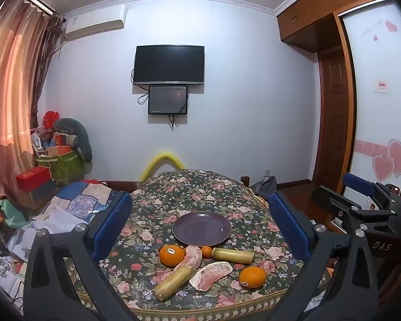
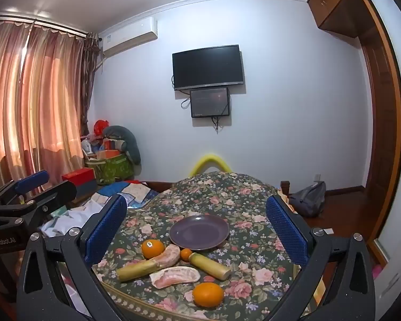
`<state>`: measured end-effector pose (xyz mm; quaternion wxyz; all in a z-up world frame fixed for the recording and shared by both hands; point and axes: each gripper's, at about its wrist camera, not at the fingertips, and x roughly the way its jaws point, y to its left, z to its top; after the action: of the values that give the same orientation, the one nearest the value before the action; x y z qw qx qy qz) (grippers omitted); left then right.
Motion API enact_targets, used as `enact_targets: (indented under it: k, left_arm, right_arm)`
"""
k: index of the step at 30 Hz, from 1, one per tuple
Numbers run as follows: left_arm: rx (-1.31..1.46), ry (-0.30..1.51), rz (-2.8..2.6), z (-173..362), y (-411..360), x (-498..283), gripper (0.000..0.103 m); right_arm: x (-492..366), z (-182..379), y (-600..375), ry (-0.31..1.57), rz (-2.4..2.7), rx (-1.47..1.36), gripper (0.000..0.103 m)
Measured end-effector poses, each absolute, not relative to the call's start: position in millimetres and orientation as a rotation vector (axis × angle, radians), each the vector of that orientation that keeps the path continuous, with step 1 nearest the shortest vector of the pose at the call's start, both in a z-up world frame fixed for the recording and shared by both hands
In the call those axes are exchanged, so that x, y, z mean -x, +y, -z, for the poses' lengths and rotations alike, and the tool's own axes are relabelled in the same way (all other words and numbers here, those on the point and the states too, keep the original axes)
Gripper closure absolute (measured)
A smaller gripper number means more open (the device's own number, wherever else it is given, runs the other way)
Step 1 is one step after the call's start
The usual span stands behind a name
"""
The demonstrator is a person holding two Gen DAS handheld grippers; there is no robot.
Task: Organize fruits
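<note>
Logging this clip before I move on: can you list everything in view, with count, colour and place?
plate: 1, purple, mid table, nothing on it
oranges: 2 large, one front right, one left of plate
small orange: 1, at plate's near edge
pomelo segments: 2, pink, front centre
sugarcane pieces: 2, yellow-green, flanking segments
table: 1, floral cloth
TV: 1, black, wall
left gripper: blue pads, open
right gripper: blue pads, open
</note>
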<state>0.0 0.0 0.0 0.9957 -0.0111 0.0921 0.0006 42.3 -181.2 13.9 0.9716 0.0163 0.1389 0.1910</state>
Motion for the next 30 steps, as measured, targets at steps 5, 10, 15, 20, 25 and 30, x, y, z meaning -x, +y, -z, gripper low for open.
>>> enact_targets:
  k: [5, 10, 15, 20, 25, 30]
  left_arm:
    - [0.027, 0.187, -0.006, -0.8, 0.8, 0.6, 0.000]
    - [0.030, 0.190, -0.006, 1.9, -3.6, -4.3, 0.000]
    - [0.049, 0.189, -0.001, 0.9, 2.4, -4.3, 0.000]
    - [0.054, 0.191, -0.005, 1.1, 1.8, -7.8, 0.000]
    - [0.056, 0.186, -0.009, 1.4, 1.9, -7.6, 0.000]
    - [0.060, 0.192, -0.008, 3.9, 3.5, -9.0, 0.000]
  right_arm:
    - [-41.5, -14.7, -181.1, 0.276, -0.386, -0.032, 0.000]
    - [-41.0, -15.1, -181.5, 0.273, -0.384, -0.028, 0.000]
    - [-39.1, -17.1, -182.0, 0.269, -0.382, -0.030, 0.000]
    - [-40.7, -17.0, -181.6, 0.271, -0.381, -0.031, 0.000]
    - [-39.5, -16.8, -180.6, 0.268, -0.382, -0.026, 0.000]
    - [-39.5, -17.6, -179.9, 0.268, -0.381, -0.024, 0.000]
